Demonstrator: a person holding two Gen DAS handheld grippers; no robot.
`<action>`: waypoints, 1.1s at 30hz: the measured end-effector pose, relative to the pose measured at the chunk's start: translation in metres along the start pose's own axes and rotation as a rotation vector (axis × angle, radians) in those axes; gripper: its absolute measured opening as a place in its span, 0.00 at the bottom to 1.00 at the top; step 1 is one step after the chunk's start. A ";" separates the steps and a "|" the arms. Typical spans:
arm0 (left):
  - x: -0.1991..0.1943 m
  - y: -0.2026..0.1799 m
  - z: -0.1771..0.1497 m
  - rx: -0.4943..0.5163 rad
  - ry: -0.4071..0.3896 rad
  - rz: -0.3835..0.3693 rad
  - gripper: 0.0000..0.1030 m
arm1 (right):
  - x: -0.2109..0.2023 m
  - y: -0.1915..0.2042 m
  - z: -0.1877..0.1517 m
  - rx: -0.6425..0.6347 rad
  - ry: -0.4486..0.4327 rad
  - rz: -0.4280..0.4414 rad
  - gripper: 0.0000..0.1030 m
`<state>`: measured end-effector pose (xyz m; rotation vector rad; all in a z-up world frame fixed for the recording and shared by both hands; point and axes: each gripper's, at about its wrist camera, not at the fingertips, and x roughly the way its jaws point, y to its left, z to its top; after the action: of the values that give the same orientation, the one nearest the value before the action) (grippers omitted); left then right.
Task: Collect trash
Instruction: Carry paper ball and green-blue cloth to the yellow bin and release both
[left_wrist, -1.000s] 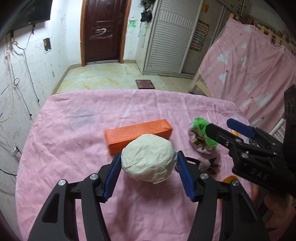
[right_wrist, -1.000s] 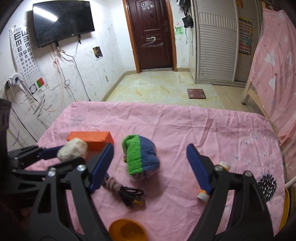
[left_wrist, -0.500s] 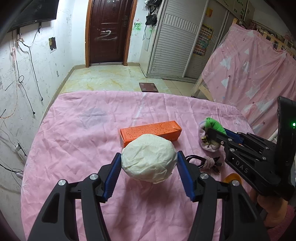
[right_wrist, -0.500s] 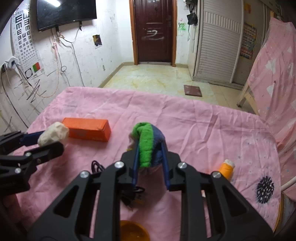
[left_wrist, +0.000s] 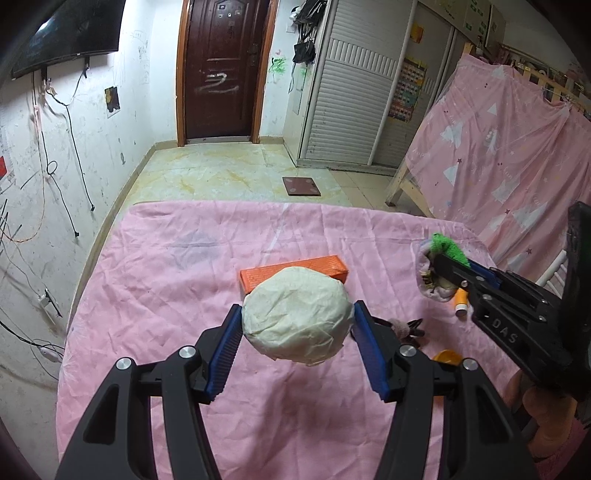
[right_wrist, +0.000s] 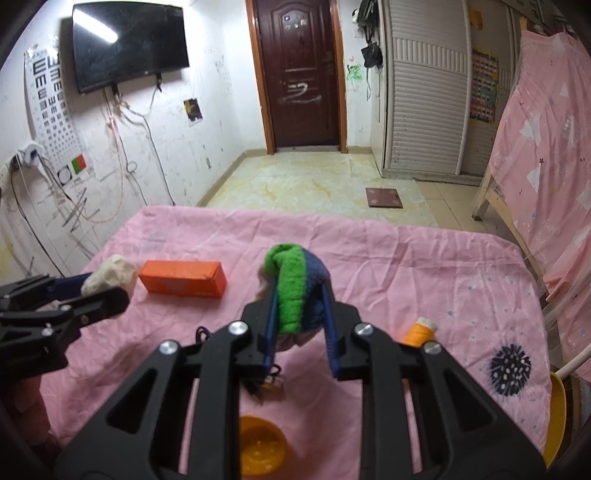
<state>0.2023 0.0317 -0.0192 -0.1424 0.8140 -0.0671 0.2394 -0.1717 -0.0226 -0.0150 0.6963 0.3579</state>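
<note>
Nearest, left gripper (left_wrist: 297, 328): jaws clamped on both flanks of crumpled paper ball (left_wrist: 295, 314), held clear above pink-covered bench (left_wrist: 166, 288). Right gripper (right_wrist: 300, 325): jaws narrowed onto green-and-blue cloth bundle (right_wrist: 295, 284), pale underside hanging below, apparently lifted off the cloth. Handling note, as judgement: both items soft and compressible, so steady squeeze, level carriage, no jerks; paper likely to slip if grip eased, bundle likely to unroll or shed contents if tilted. No bin visible in either view; drop-off place cannot be told. Below right gripper, orange bowl (right_wrist: 262, 445): shallow, interior seemingly bare, partly hidden by gripper frame. At right edge, yellow rim (right_wrist: 557, 413) of a second vessel, contents unseen. Beside jaws, dark coiled cable (right_wrist: 264, 384) lying on bench. Further right, small orange bottle (right_wrist: 419, 330) with pale cap, on its side. Mid-bench, orange box (right_wrist: 183, 283), closed, flat on cloth, contents unknown. Farthest, dark door (right_wrist: 301, 74) and wall-mounted screen (right_wrist: 129, 44)
</note>
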 end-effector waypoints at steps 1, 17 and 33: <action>-0.001 -0.002 0.000 0.002 -0.002 0.000 0.51 | -0.004 -0.003 0.000 0.009 -0.008 0.008 0.20; -0.018 -0.071 0.002 0.095 -0.027 -0.025 0.51 | -0.076 -0.070 -0.017 0.139 -0.141 0.004 0.20; -0.017 -0.167 -0.005 0.234 -0.021 -0.077 0.51 | -0.129 -0.168 -0.056 0.324 -0.227 -0.078 0.20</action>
<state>0.1862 -0.1323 0.0151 0.0463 0.7736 -0.2325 0.1675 -0.3777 -0.0017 0.3014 0.5208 0.1652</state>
